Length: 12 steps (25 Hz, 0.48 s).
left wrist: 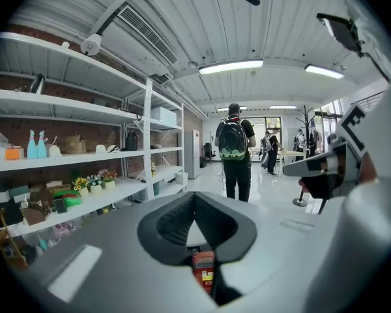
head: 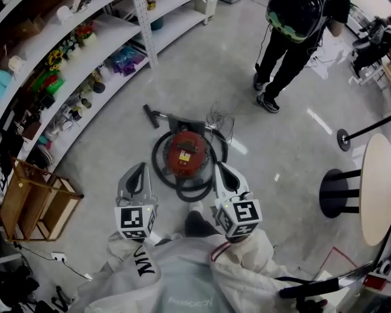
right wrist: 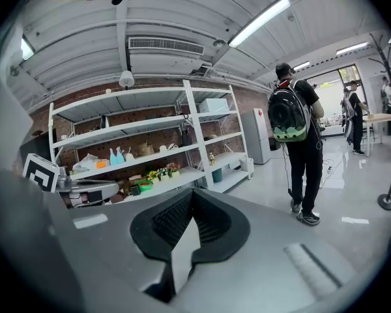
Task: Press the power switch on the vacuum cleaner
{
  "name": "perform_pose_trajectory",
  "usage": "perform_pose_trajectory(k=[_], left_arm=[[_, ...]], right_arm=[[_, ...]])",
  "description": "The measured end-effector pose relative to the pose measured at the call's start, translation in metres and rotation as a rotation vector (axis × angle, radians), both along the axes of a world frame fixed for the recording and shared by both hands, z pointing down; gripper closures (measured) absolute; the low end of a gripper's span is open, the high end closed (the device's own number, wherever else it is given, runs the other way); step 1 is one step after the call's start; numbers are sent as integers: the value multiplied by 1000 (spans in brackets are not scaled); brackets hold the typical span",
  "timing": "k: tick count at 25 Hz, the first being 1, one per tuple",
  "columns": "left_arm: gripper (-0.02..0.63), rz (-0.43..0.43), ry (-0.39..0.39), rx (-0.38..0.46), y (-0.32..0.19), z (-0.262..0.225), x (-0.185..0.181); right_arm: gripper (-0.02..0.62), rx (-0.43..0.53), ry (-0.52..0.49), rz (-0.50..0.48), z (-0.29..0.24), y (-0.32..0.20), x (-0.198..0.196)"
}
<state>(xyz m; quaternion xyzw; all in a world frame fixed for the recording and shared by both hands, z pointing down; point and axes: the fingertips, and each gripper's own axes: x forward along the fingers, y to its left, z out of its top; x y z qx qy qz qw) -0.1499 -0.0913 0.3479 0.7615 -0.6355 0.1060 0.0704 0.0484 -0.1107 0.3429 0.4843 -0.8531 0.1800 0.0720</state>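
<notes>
Holding left tongs [head: 141,168] and right tongs [head: 220,168] clenched, empty, flanking vacuum cleaner [head: 184,154] lying on floor [head: 280,142] just ahead. Judging approach step; needing one tip lowering onto power switch, not discernible.

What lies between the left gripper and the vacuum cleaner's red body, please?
In the head view, only the vacuum cleaner's black hose and bare floor.

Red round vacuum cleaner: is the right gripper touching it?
Apart. The right gripper view shows the right gripper, jaws together, aimed level at far white shelves; the red round vacuum cleaner is nowhere at its tips.
</notes>
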Motion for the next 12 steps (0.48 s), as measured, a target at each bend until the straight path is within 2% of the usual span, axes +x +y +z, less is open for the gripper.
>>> perform_pose_trajectory(k=[12], left_arm=[[606,-9,-19,-1,-49,-4,23]], right_arm=[[595,14,-27,-4,-2,-55,24]])
